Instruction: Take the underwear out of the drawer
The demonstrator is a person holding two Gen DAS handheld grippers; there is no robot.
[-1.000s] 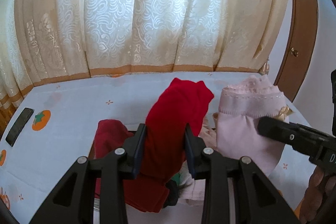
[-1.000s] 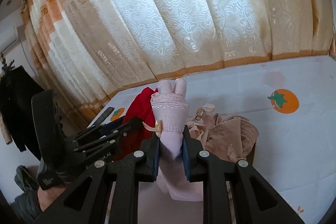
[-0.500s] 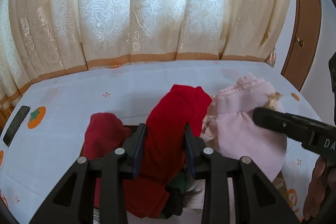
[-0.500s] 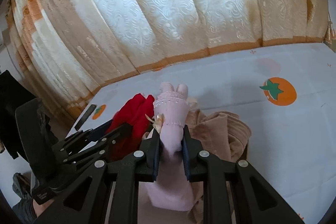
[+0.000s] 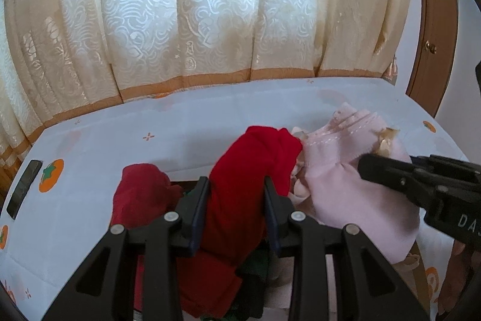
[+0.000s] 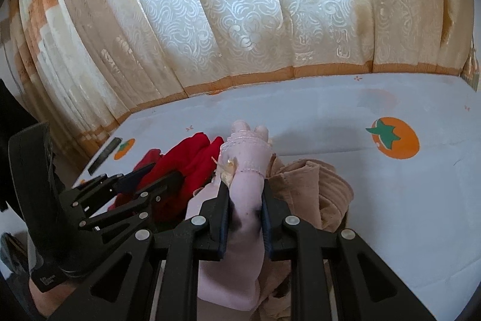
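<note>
Both garments sit lower against the white tablecloth (image 5: 210, 122) than 1 second ago. Left gripper (image 5: 236, 194) clamps red underwear (image 5: 249, 170); right gripper (image 6: 245, 196) pinches pink underwear (image 6: 246, 170), both raised above the drawer's heaped clothes.

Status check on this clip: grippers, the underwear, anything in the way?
Left gripper shut on red underwear. Right gripper shut on pink underwear. Both garments raised above the tan clothes. Nothing in the way.
</note>
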